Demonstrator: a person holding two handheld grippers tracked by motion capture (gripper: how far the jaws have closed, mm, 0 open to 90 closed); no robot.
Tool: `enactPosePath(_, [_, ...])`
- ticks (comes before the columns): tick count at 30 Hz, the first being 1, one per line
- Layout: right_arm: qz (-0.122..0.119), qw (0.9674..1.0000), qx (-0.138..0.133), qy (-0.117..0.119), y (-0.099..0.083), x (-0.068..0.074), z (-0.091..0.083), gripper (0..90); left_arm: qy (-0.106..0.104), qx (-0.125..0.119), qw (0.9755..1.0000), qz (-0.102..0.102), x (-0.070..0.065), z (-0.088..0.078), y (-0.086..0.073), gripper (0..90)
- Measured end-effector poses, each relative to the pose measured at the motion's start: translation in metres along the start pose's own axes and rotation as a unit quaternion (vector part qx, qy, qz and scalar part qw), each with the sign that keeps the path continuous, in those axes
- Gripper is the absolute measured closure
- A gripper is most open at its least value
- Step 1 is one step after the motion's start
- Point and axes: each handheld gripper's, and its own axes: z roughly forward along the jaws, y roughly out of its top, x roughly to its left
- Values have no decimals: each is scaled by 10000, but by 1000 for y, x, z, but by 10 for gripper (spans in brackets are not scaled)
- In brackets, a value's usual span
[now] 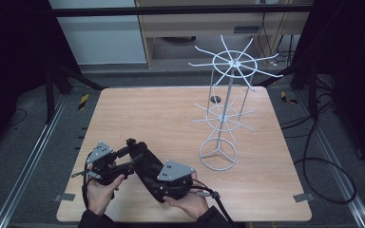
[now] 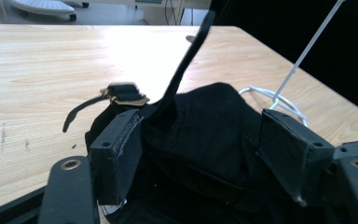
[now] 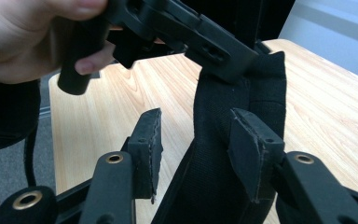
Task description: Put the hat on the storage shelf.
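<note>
Lying between parted jaws, black bag (image 2: 205, 121)

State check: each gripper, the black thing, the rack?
Left gripper: jaws open, black cloth bag between them, pads not pressing.
Right gripper: jaws open, a fold of the bag against one pad.
Black cloth bag: crumpled at the near table edge, strap sticking up.
White wire rack: upright, hooks bare.

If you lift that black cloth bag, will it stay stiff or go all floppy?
Probably floppy: the black cloth bag folds and sags between the left hand-held gripper jaws. Its thin strap bends too. It looks light, and the woven fabric likely won't slip easily.
</note>
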Motion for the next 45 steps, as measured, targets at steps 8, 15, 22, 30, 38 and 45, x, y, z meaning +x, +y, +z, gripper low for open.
enactPosePath(8, [73, 9999, 21, 108, 2, -2, -3, 510, -20, 104, 9999, 32, 1, 1, -2, 379])
enactPosePath(15, [536, 9981, -313, 29, 8, -23, -30, 487, 22, 90, 9999, 65, 3, -2, -3, 410])
enactPosePath(22, [719, 9972, -21, -224, -12, -35, -39, 495, 35, 121, 9998, 127, 4, -6, -4, 410])
enactPosePath(30, [873, 9955, 293, -235, -30, -37, -21, 522, 77, 117, 9998, 132, 12, -20, -8, 405])
enactPosePath(38, [1026, 9941, 6, 353, -24, -26, -9, 511, 99, 94, 9999, 105, 17, -26, -9, 405])
enactPosePath(45, [1181, 9903, -22, 725, -21, -22, 0, 481, 68, 94, 9998, 132, 16, -26, -9, 412])
